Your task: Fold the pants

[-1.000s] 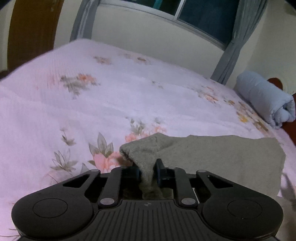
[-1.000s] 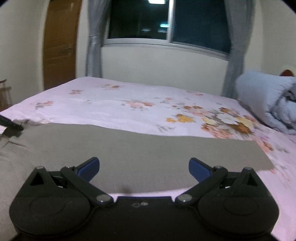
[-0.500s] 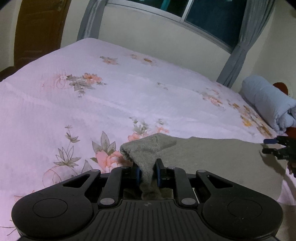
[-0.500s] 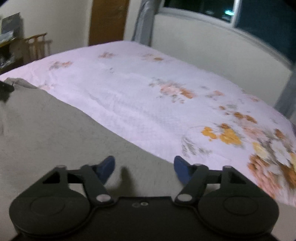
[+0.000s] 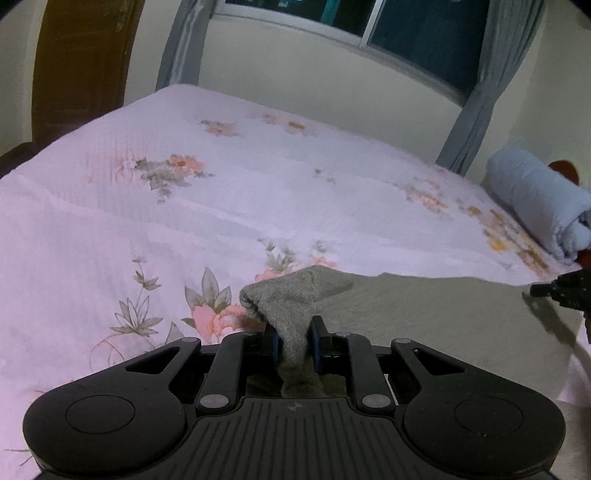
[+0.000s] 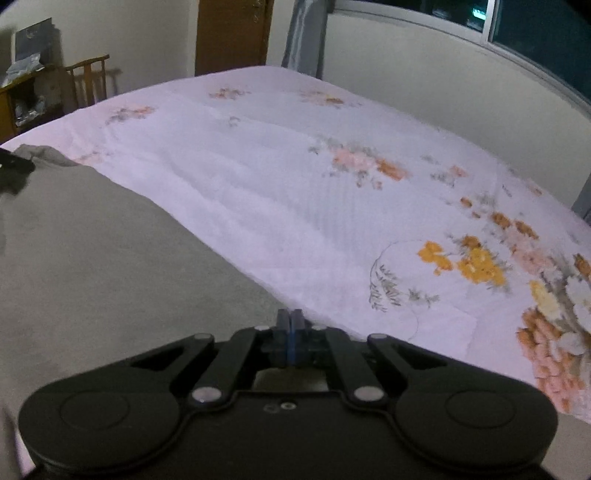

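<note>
Grey pants (image 5: 424,314) lie flat in a long strip along the near side of the bed. My left gripper (image 5: 295,336) is shut on a bunched corner of them, and the fabric rises in a small hump between its fingers. In the right wrist view the pants (image 6: 92,258) fill the lower left. My right gripper (image 6: 290,321) is shut with its pads pressed together on the pants' far edge, at the other end. It shows as a dark tip (image 5: 554,291) at the right of the left wrist view. The left gripper (image 6: 14,166) shows at the far left.
The bed has a pink floral sheet (image 5: 258,192) stretching to the wall under a window. A rolled light-blue blanket (image 5: 535,199) lies at the right end. A wooden chair (image 6: 88,74) and a shelf (image 6: 22,96) stand beyond the bed's left end, beside a brown door (image 6: 232,33).
My right gripper swung along the pants to their far edge and its jaws went from wide open to shut there. The left gripper kept its hold and stayed in place.
</note>
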Available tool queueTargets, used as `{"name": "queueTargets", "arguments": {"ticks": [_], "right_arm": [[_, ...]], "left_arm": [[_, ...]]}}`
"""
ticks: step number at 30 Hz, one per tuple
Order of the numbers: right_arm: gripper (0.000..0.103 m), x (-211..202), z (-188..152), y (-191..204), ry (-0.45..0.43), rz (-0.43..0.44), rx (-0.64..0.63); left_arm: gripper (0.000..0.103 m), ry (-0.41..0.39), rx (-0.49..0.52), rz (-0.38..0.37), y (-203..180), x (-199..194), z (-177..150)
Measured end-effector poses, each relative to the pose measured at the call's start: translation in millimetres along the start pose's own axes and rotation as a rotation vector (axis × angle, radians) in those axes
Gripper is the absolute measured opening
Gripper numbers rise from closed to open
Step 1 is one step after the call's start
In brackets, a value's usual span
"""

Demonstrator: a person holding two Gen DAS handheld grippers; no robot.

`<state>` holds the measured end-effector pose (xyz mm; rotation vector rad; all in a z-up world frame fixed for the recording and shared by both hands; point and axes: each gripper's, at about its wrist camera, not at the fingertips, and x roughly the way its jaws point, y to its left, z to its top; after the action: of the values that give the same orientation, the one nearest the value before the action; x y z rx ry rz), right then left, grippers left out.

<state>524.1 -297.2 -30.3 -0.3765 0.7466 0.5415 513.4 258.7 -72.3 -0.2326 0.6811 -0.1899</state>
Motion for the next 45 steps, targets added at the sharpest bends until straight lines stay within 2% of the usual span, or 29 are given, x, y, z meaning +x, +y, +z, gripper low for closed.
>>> {"name": "queueTargets", "arguments": {"ticks": [5,7,8,9,10,12,13,15,18,21,23,25,26,27,28,29,32,38,41,43,45], "right_arm": [[0.0,-36,2,11,-0.024,0.0,-0.04],[0.0,-34,6,12,0.007,-0.003,-0.064],[0.007,-29,9,11,0.023,-0.01,-0.075],[0.026,-25,10,12,0.029,-0.002,-0.08],[0.034,-21,14,11,0.023,0.022,-0.079],[0.076,-10,18,11,-0.014,0.021,-0.087],[0.078,-2,20,13,-0.023,0.028,-0.104],[0.06,21,26,13,0.012,0.078,-0.124],[0.05,51,31,16,0.065,0.121,-0.195],[0.051,62,33,14,0.055,0.141,-0.231],[0.054,63,33,10,0.045,0.155,-0.236],[0.055,69,29,9,0.083,0.171,-0.239],[0.047,73,29,7,0.109,0.207,-0.201],[0.03,75,29,7,0.127,0.24,-0.171],[0.019,74,30,7,0.134,0.252,-0.172],[0.004,71,31,8,0.135,0.242,-0.184],[0.0,49,33,16,0.099,0.21,-0.209],[0.0,-35,26,41,-0.007,0.137,-0.225],[0.0,-87,14,67,-0.018,0.099,-0.252],[0.0,-120,2,90,-0.012,0.081,-0.267],[0.0,-147,-13,117,-0.008,0.079,-0.272]], "left_arm": [[0.016,-0.043,0.005,-0.046,-5,-25,2],[0.016,-0.027,0.023,-0.037,-6,-26,3],[0.016,-0.026,0.026,-0.036,-6,-27,3],[0.016,-0.03,0.023,-0.04,-6,-29,4],[0.016,-0.037,0.022,-0.045,-6,-30,4],[0.016,-0.039,0.02,-0.048,-5,-31,2],[0.016,-0.04,0.021,-0.048,-5,-32,2],[0.016,-0.056,0.033,-0.048,-6,-35,2],[0.016,-0.109,0.056,-0.059,-11,-44,3],[0.016,-0.181,0.061,-0.106,-12,-56,1],[0.016,-0.189,0.05,-0.118,-10,-58,-1],[0.016,-0.186,0.035,-0.119,-5,-55,-5],[0.016,-0.175,0.022,-0.12,-2,-52,-7],[0.016,-0.158,0.009,-0.113,1,-47,-8],[0.016,-0.148,0.007,-0.107,3,-43,-10],[0.016,-0.13,-0.008,-0.102,6,-39,-10],[0.016,-0.113,-0.018,-0.083,7,-33,-11],[0.016,-0.181,-0.035,-0.152,3,-62,-16],[0.015,-0.222,-0.06,-0.2,11,-87,-24],[0.015,-0.259,-0.057,-0.203,19,-108,-34],[0.015,-0.278,-0.103,-0.212,32,-123,-45]]}}
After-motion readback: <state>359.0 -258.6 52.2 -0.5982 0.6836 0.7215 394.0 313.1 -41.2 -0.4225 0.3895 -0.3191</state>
